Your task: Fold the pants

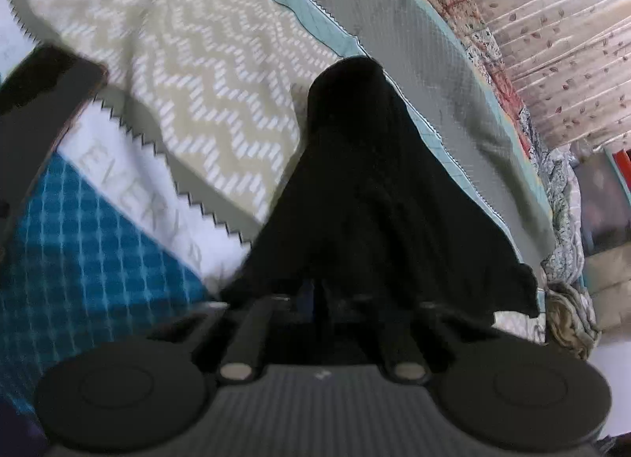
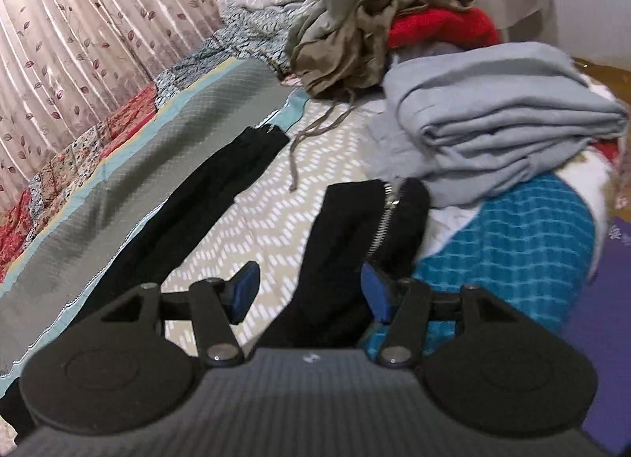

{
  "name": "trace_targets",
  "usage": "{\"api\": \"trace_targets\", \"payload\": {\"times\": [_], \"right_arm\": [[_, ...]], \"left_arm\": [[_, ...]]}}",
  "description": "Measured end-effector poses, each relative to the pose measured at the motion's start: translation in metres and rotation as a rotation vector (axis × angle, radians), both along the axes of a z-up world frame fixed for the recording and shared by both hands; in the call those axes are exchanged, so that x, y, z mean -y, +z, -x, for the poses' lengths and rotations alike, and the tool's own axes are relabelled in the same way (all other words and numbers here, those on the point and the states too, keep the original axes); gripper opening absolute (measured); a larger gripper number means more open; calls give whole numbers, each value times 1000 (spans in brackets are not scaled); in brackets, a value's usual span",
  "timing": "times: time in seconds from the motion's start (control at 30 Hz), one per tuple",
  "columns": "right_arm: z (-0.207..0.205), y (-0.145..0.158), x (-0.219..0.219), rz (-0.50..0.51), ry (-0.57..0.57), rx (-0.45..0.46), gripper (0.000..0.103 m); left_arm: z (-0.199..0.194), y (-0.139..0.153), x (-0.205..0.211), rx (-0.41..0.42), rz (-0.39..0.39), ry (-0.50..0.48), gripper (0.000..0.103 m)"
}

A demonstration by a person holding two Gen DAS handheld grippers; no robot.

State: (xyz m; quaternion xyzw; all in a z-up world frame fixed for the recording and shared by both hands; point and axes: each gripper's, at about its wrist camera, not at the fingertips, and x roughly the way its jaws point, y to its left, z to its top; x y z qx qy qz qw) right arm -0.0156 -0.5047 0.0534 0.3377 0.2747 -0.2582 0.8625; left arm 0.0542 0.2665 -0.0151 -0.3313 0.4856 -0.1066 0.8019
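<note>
Black pants (image 1: 374,188) run from my left gripper (image 1: 315,293) out over the bed, spread like a tent. The cloth covers the left fingers, which are drawn together on it. In the right wrist view one black pants leg (image 2: 205,196) lies stretched along the grey band of the quilt. Another part of the pants, with a silver zipper (image 2: 388,212), lies bunched in front of my right gripper (image 2: 311,289). The blue pads (image 2: 244,287) stand wide apart. The black cloth lies between them, close to the right pad, and is not pinched.
The bed cover (image 1: 197,62) has a beige zigzag pattern. A folded grey garment (image 2: 493,117) lies on a blue checked cloth (image 2: 512,251) at right. A khaki heap (image 2: 355,30) and a red garment (image 2: 441,29) lie behind. A leaf-print curtain (image 2: 79,23) hangs along the far side.
</note>
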Motion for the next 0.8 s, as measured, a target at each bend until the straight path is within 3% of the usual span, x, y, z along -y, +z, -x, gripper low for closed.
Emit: {"api": "trace_targets", "payload": {"times": [0.17,0.27,0.37,0.43,0.53,0.6,0.8], "right_arm": [[11,12,6,28,-23,6,59],[18,12,6,45,-26,0,59],[21,0,11,34,-36,-25,59],[24,-11,14,1,-57,-34,59],[31,-18,23,-10,-93,-25,59],[38,-18,31,-9,-114,-12,59],[47,-26,62,-41,-137,55,60]], "left_arm": [[61,65,-30,264,51,27,4],[97,81,-56,314,21,88,4],[114,54,-71,214,-23,159,4],[116,30,-77,108,-38,238,11],[120,6,-82,21,72,301,32],[119,5,-75,24,97,285,51],[105,2,-33,-8,32,181,76]]}}
